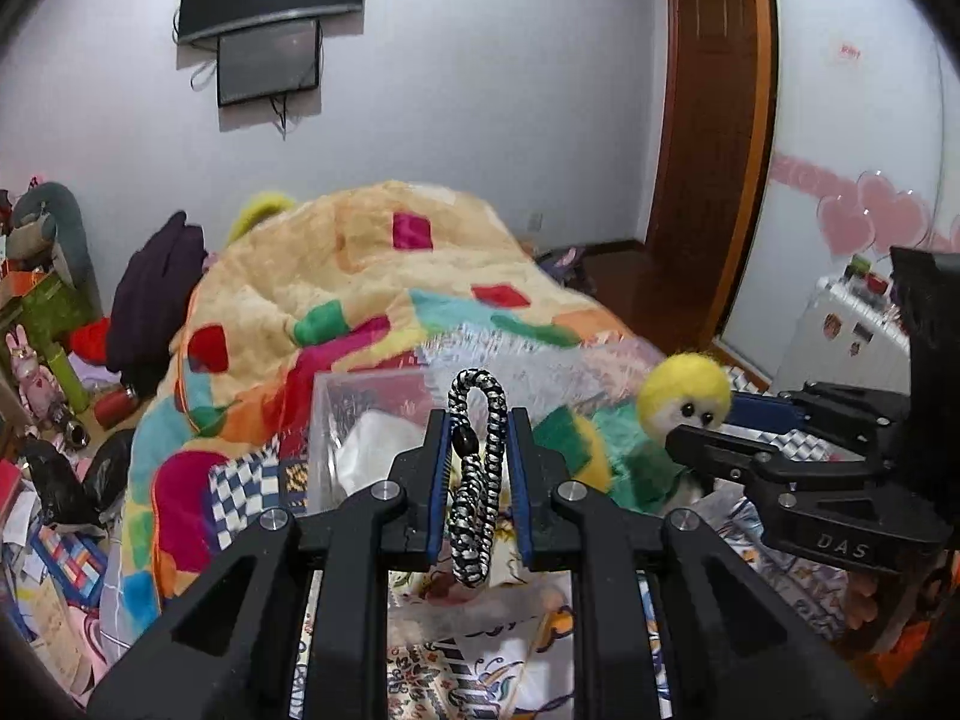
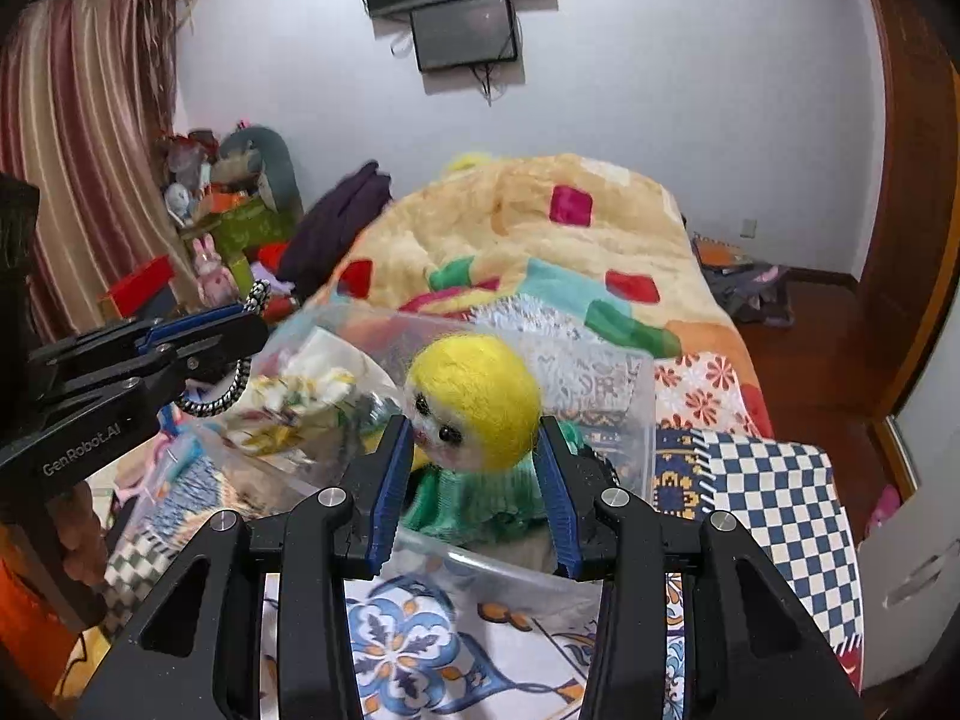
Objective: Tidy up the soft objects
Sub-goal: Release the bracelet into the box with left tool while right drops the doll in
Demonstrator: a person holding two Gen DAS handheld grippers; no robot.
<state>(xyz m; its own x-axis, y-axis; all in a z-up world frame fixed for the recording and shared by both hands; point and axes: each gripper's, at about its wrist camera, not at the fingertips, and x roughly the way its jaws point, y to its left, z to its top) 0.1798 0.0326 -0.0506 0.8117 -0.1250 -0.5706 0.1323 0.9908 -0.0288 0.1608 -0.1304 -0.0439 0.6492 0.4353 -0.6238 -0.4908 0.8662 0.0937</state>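
My left gripper [image 1: 478,438] is shut on a black-and-white braided loop [image 1: 477,480], held upright above the near edge of a clear plastic bin [image 1: 360,396]. The loop also shows in the right wrist view [image 2: 231,390] beside the left gripper [image 2: 240,324]. My right gripper [image 2: 477,450] is shut on a soft doll with a yellow woolly head [image 2: 480,396] and green knitted body, held over the bin [image 2: 636,420]. In the left wrist view the doll [image 1: 684,390] and right gripper [image 1: 708,438] are at the right. Cloth items [image 2: 312,384] lie in the bin.
The bin stands on a bed with patterned sheets [image 2: 420,630]. A fluffy patchwork blanket [image 1: 360,276] is heaped behind it. A cluttered pile of toys and boxes [image 2: 222,222] stands at the left. A checked cloth [image 2: 774,510] lies at the right, by the wooden floor [image 2: 804,348].
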